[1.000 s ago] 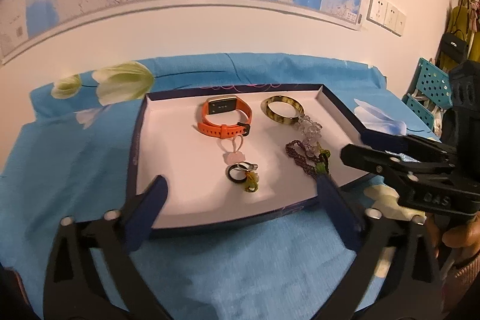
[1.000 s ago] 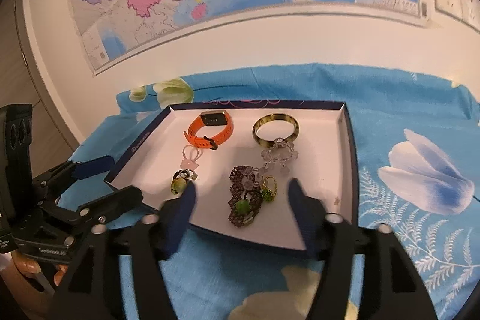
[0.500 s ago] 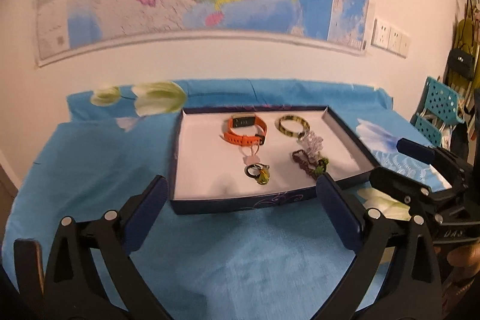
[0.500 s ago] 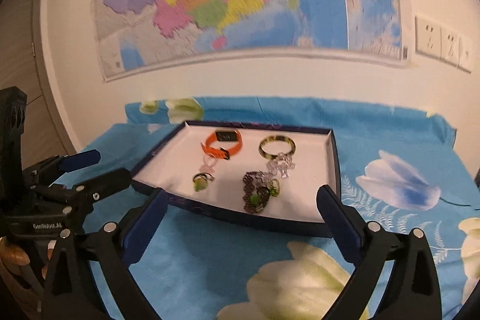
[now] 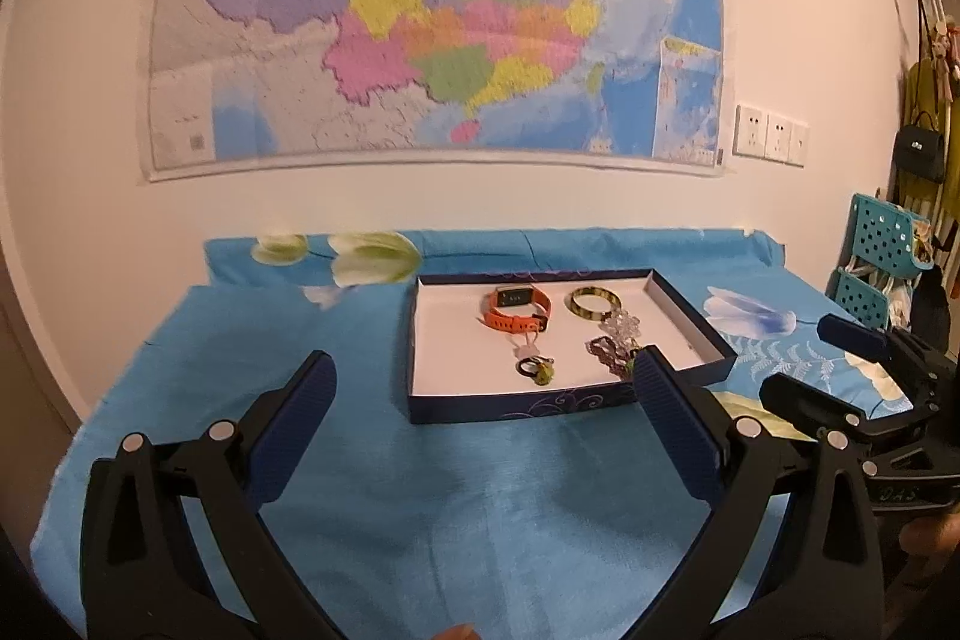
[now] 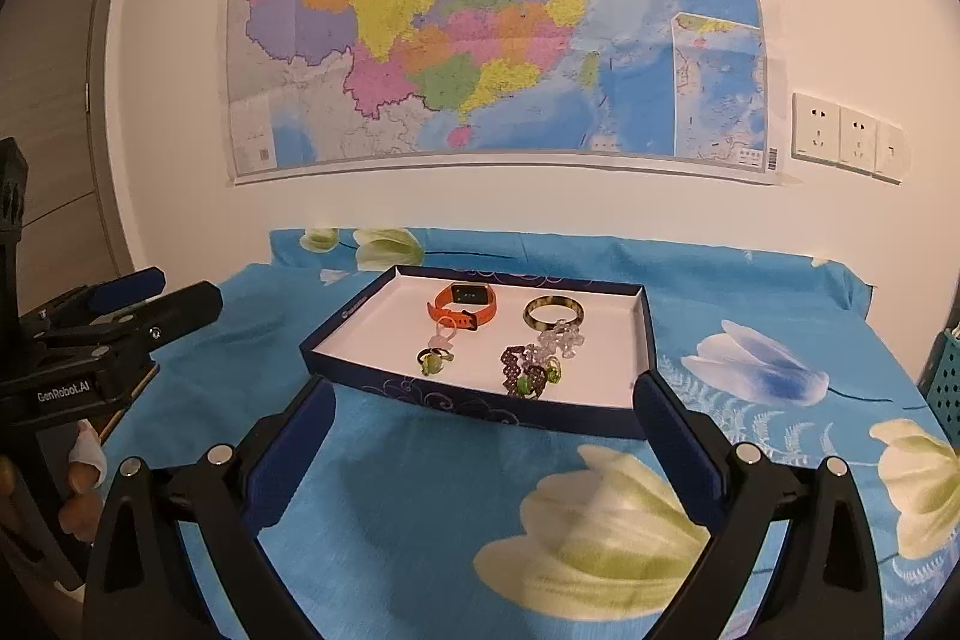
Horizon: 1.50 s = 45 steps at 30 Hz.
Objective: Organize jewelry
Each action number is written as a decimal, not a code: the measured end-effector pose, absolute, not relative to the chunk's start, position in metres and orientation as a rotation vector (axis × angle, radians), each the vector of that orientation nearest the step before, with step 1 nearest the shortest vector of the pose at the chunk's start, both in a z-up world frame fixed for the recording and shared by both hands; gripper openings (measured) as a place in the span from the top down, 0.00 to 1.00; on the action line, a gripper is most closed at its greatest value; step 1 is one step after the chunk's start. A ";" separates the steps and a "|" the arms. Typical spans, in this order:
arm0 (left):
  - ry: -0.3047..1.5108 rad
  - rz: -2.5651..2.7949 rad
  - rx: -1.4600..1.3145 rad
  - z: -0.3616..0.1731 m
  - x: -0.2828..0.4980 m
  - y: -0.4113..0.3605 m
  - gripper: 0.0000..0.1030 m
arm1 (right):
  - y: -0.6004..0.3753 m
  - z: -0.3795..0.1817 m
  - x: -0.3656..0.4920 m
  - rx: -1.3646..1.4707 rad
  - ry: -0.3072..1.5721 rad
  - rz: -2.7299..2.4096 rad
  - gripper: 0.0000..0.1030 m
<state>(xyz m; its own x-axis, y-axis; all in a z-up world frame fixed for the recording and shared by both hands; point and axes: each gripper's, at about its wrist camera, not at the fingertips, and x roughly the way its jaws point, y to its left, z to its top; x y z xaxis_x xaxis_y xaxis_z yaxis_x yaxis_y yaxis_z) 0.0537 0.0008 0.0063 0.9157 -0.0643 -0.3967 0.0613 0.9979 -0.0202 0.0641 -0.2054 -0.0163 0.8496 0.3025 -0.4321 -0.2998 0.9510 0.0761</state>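
**Inspector:** Report the state of both tools and the location of the jewelry.

**Operator:** I have the left hand-held gripper point(image 5: 483, 394) spread wide and holding nothing; the right hand-held gripper point(image 6: 480, 403) is likewise wide and empty. Both hover over the blue floral cloth point(image 6: 456, 490) on the desk, short of the tray point(image 5: 522, 406). All the jewelry lies inside that tray: the orange watch point(image 5: 517, 310) at 12 o'clock from the tray's centre, the tortoiseshell bangle point(image 5: 594, 303) at 1 o'clock, the green ring point(image 5: 536, 369) near the front wall at 6 o'clock, and a tangled cluster of a clear bead charm point(image 6: 561, 337) touching a purple beaded bracelet point(image 6: 522, 373) at 4 o'clock.

**Inspector:** Your judgement on the step in hand?

**Operator:** I judge the pieces are gathered but the cluster is not separated (whether that counts as organized is open). If I go on, I would bring the right tool in over the front wall, tilted down, narrow the fingers before contact, and pinch one strand at its outer edge. The left tool could steady the tray's wall at 9 o'clock.

**Inspector:** Risks?

**Operator:** Beads may snag each other and drag; the light tray may slide on the cloth.
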 end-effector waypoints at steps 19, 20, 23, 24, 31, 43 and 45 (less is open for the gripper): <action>0.359 -0.057 -0.042 0.009 0.013 0.005 0.05 | -0.203 -0.006 0.030 0.016 0.394 0.284 0.07; 0.359 -0.060 -0.041 0.008 0.012 0.004 0.05 | -0.203 -0.006 0.029 0.015 0.394 0.285 0.07; 0.360 -0.066 -0.040 0.007 0.011 0.003 0.05 | -0.203 -0.007 0.029 0.015 0.395 0.287 0.07; 0.360 -0.068 -0.040 0.008 0.010 0.002 0.05 | -0.203 -0.006 0.028 0.016 0.393 0.286 0.07; 0.356 -0.072 -0.036 0.008 0.008 0.000 0.05 | -0.203 -0.007 0.026 0.021 0.389 0.288 0.07; 0.349 -0.068 -0.034 0.009 0.006 -0.001 0.05 | -0.204 -0.008 0.024 0.023 0.392 0.290 0.07; 0.349 -0.069 -0.034 0.009 0.006 0.000 0.05 | -0.203 -0.008 0.023 0.025 0.392 0.290 0.07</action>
